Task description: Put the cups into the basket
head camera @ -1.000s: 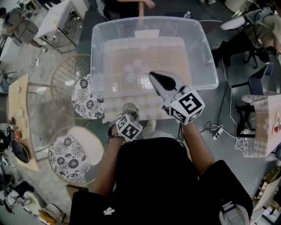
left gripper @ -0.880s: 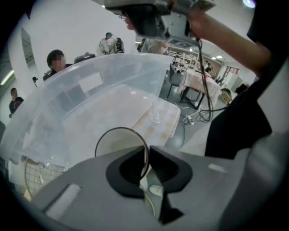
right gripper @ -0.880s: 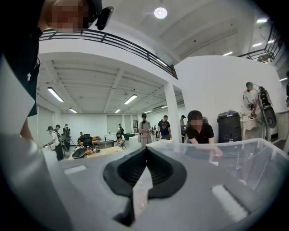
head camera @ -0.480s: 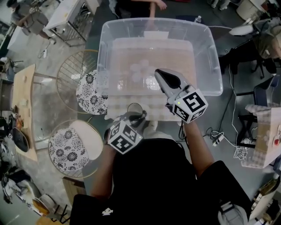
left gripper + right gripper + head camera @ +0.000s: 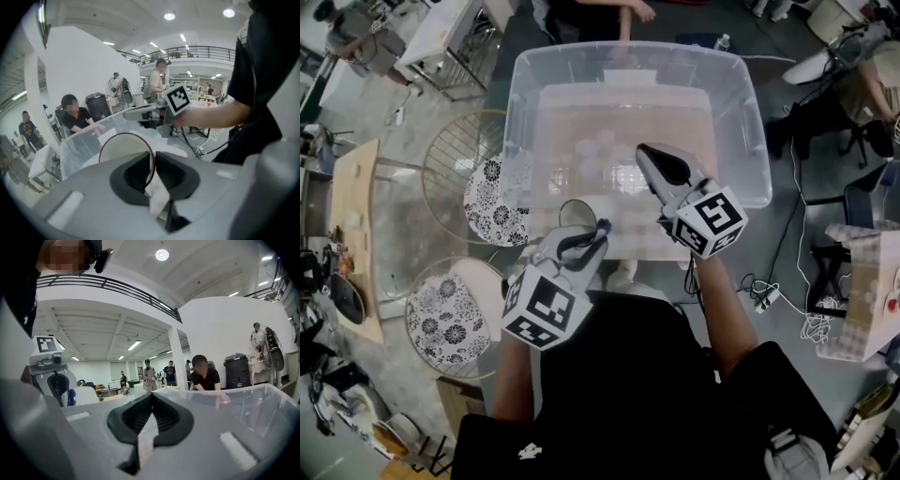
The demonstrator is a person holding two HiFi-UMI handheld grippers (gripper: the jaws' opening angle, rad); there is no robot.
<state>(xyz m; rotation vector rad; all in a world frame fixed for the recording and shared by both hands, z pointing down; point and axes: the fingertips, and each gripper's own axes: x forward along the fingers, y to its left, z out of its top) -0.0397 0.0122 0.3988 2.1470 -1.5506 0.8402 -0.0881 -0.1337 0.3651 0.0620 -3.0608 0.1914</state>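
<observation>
Holding one clear cup by its rim, short of the tub

Pinching the wall of a clear plastic cup (image 5: 577, 215) just below its dark-looking rim, the left gripper (image 5: 596, 231) has its jaws nearly together, with only the thin plastic between the pads. In the left gripper view the round mouth of the cup (image 5: 124, 153) lies to the left of the jaws (image 5: 153, 162), so one pad sits inside the cup and the other outside it. The cup hangs off the gripper's tips with its mouth up toward the head camera. Its long axis runs roughly up and down, and I cannot tell how far it leans.

Ahead of that gripper's tips stands a large clear plastic tub (image 5: 752, 127), its near wall showing past the cup (image 5: 78, 143). Several loose clear cups (image 5: 594, 150) lie together on its floor, well ahead of the held one.

To the right of the left gripper and further forward, the right gripper (image 5: 647, 156) reaches over the tub's near part. Its jaws (image 5: 151, 402) are closed tight on each other with nothing between them, and the tub's wall (image 5: 262, 401) lies ahead and to its right
</observation>
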